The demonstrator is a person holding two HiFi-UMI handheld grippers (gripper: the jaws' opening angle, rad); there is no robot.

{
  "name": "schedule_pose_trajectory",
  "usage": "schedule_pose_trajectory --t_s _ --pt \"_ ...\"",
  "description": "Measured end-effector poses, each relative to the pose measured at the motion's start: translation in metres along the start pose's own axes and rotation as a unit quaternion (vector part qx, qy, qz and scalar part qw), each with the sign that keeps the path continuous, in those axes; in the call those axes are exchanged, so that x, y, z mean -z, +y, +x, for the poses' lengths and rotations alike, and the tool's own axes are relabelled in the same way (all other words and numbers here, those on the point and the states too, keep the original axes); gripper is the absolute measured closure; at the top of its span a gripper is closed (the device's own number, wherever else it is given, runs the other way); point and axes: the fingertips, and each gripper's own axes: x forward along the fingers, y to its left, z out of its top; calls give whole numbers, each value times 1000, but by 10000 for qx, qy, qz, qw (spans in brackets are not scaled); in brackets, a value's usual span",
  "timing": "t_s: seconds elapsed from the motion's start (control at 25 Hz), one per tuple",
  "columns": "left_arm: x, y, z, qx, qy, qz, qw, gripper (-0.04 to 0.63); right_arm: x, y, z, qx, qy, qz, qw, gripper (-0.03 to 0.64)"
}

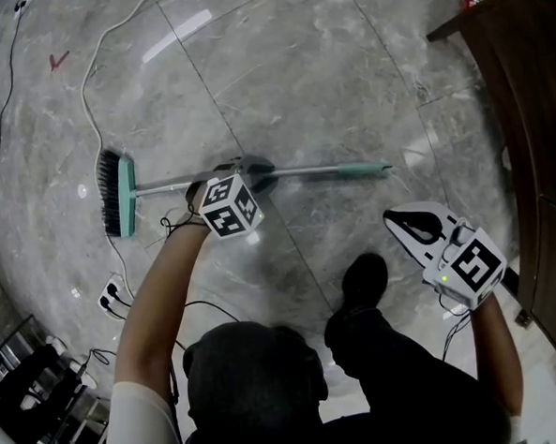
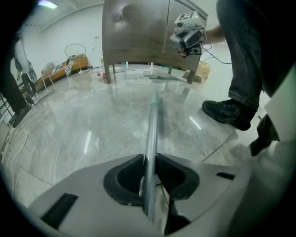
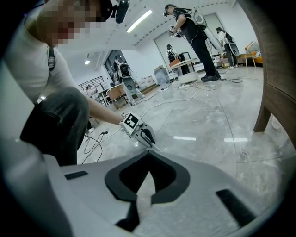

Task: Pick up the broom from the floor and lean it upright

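Broom (image 1: pixel 317 172) is lying flat on the floor (image 1: pixel 297 65). Its brush head (image 1: pixel 117 193) is pointing toward the left of the head view and its teal grip end (image 1: pixel 359 170) toward the wooden cabinet (image 1: pixel 534 107).

Left tongs (image 2: pixel 150 159) are pinching the metal handle narrowly, roughly mid-length. Right tongs (image 3: pixel 148 155) are sitting closed and empty, well apart from the handle.

Risks, as judged:
- Lifting from a single mid-handle pinch, the heavier brush head is likely drooping, and the smooth tube is rolling or sliding between the pads.
- A white cable (image 1: pixel 89 87) is running just beside the brush head and may be snagging the bristles.
- The floor is looking glossy, so a leaned broom may be skidding out at the foot.
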Motion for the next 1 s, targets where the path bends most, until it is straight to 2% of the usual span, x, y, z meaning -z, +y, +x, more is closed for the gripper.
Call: schedule_pose_trajectory --t_s 0.32,0.48,0.84,1.0 --pt "-61 32 -54 -254 -599 -178 9977 518 -43 -10 -25 172 -429 -16 9989 615" --pt "-98 46 -89 -417 -889 -229 9949 520 -70 -8 -44 256 -619 -232 9975 615" --pt "-179 47 -157 -594 -1273 122 9900 520 -139 -3 -110 668 -1058 -470 9910 615" --pt "-216 48 -175 -636 -1474 174 9869 522 -156 -5 -134 842 -1177 -526 9881 615"
